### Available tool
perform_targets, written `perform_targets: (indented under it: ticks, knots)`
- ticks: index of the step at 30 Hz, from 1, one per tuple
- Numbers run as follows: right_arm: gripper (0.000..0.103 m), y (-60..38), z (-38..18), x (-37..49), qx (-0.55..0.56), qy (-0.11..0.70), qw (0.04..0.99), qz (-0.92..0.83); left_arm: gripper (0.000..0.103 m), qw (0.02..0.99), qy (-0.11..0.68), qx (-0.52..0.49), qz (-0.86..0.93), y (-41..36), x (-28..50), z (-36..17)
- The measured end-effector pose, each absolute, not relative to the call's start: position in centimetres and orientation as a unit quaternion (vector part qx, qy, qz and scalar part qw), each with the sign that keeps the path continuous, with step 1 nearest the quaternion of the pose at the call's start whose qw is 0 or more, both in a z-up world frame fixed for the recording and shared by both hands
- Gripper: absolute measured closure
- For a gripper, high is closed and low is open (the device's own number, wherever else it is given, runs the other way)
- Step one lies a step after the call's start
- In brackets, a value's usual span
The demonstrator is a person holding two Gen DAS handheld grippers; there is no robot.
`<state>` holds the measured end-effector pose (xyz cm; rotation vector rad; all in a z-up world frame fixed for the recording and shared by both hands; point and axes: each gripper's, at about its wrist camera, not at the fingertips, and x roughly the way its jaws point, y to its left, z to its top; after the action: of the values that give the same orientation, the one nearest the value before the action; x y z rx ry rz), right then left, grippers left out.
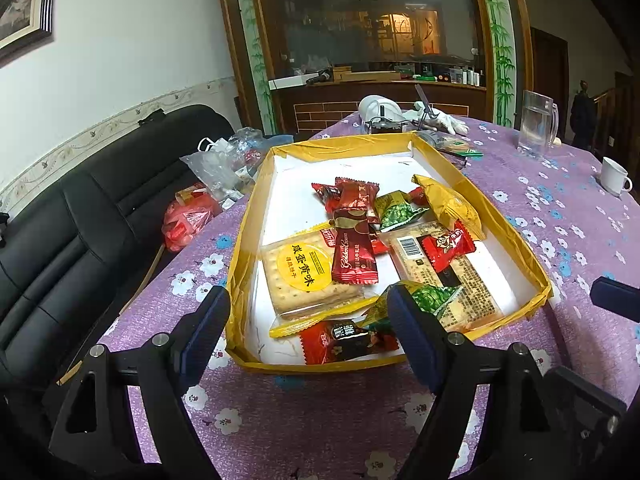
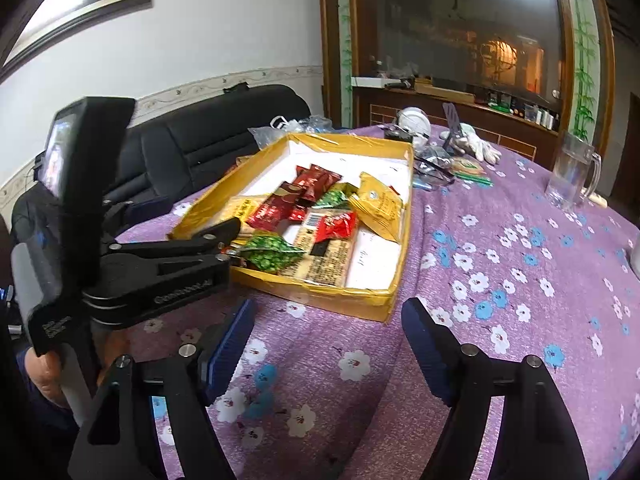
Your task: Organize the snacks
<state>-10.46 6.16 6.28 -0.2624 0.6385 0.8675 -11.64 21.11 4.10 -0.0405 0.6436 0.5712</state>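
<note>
Left wrist view shows the left hand-held gripper (image 1: 308,334) wide open and empty over the near edge of the yellow box (image 1: 500,216), which sits on the bench (image 1: 560,208) full of snacks (image 1: 354,256). Right wrist view shows the right hand-held gripper (image 2: 328,344) wide open too, holding nothing, above the bench near the box's near right corner.

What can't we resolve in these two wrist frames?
- Left wrist view: black-and-red packet partly behind the tray front wall.
- Right wrist view: cracker packet mostly hidden by the left tool; packet print too small.
- Both views: glass mug contents unclear.
</note>
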Motion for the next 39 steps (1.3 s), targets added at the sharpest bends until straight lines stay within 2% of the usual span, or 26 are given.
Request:
perform_targets:
  ticks: [5,39]
  knots:
    - [0.02,6.0,6.53,-10.68,-0.121,0.294,0.852,0.417,0.022,0.908,0.312,-0.018,0.28,21.21,-11.65,4.03]
    - [0.019,6.01,6.75,-10.83,-0.127,0.282,0.859,0.408,0.022,0.9,0.311,-0.01,0.307,21.88,-12.24,4.21]
